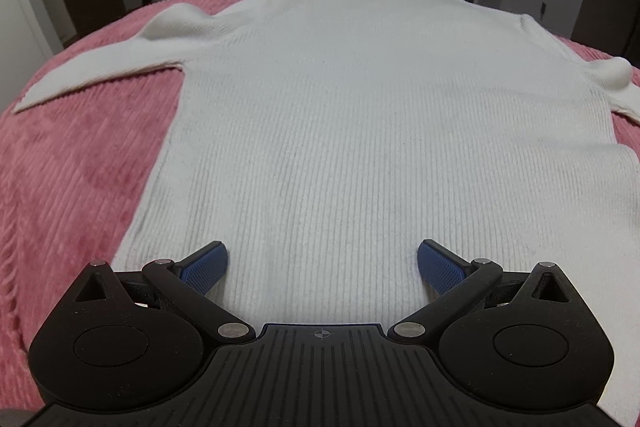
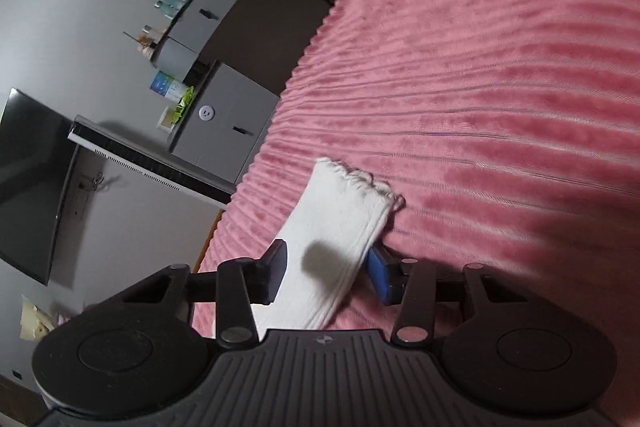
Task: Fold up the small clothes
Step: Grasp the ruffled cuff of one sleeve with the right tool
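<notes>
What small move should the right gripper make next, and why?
Probably close the right gripper firmly on the sleeve: it lies between the jaws, over the pink blanket, but a firm pinch is not evident. The sweater lies flat, unfolded.

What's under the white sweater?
The sweater lies flat on a pink ribbed blanket, which shows all around it. What lies directly beneath its body is covered.

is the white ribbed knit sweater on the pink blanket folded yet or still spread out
Spread out. The white ribbed knit sweater lies flat on the pink corduroy blanket, its left sleeve extended sideways, unfolded.
</notes>
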Available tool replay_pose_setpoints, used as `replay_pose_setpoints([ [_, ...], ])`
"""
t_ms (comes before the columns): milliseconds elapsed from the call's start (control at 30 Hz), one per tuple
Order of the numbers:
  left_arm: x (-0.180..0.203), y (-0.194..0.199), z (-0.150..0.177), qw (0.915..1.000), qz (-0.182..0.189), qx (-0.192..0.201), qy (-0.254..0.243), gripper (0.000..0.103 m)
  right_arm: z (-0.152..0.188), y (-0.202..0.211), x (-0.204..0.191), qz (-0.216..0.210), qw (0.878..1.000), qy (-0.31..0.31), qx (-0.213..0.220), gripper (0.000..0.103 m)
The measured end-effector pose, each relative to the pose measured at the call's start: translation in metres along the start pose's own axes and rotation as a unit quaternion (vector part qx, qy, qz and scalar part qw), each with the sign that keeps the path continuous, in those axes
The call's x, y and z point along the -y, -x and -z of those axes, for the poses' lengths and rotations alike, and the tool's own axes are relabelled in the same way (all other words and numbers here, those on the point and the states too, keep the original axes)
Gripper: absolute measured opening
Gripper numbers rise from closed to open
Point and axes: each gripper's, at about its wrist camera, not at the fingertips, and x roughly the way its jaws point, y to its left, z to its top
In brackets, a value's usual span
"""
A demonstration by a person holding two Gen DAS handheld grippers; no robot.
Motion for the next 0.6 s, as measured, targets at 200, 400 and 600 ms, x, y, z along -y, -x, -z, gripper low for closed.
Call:
replay_pose_setpoints([
  [200, -0.005, -0.001, -0.005, 0.9997, 0.009, -0.010, 0.020, 0.103, 0.002, 0.002, -0.025, 0.037, 0.997, 0.060, 0.029, 0.006],
  [400, -0.007, 0.005, -0.011, 0.9999, -0.002, 0.007, 0.013, 0.103, 0.061, 0.031, -0.127, -0.050, 0.969, 0.238, 0.045, 0.006],
  [600, -0.026, 0.019, -0.015, 0.9992, 0.001, 0.026, 0.030, 0.103, 0.197, 0.048, -0.236, -0.194, 0.910, 0.366, -0.029, 0.006],
])
